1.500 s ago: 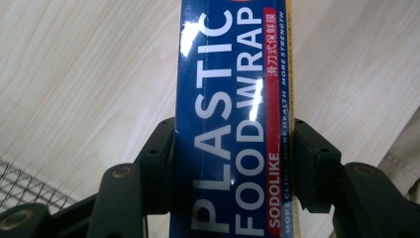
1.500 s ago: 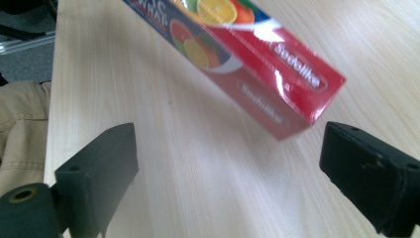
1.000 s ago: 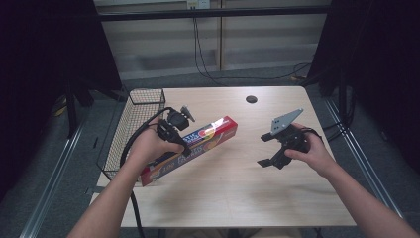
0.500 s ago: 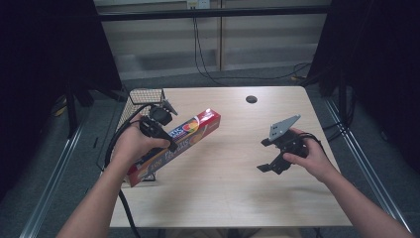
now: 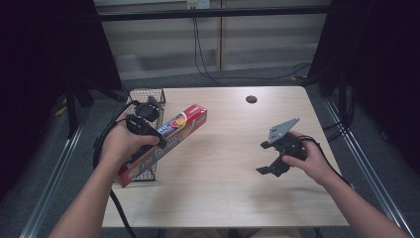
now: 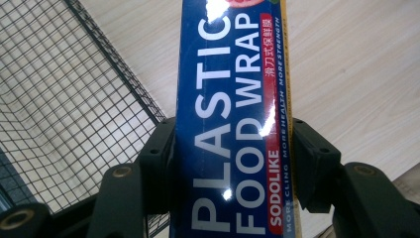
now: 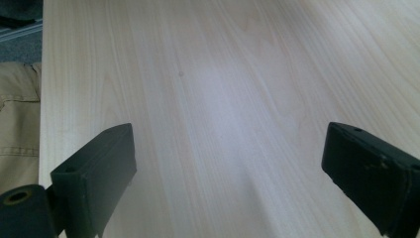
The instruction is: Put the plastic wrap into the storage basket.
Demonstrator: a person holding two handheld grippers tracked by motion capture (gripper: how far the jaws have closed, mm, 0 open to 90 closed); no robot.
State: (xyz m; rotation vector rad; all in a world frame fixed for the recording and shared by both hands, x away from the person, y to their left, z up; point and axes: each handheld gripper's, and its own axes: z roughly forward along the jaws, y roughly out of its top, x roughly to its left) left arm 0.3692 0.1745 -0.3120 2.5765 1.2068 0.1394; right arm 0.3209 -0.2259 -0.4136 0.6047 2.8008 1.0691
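The long blue-and-red cardboard box of plastic food wrap (image 5: 166, 141) slants across the left of the high view, its lower end over the black wire-mesh basket (image 5: 148, 99) at the pale wooden worktop's (image 5: 223, 198) left edge. My left claw (image 6: 233, 163) is clamped on its sides, carrying it. I judge the basket is the target: next I must line the box up over the opening before letting go. My right claw (image 5: 270, 166) hangs wide apart, holding nothing, at centre-right.
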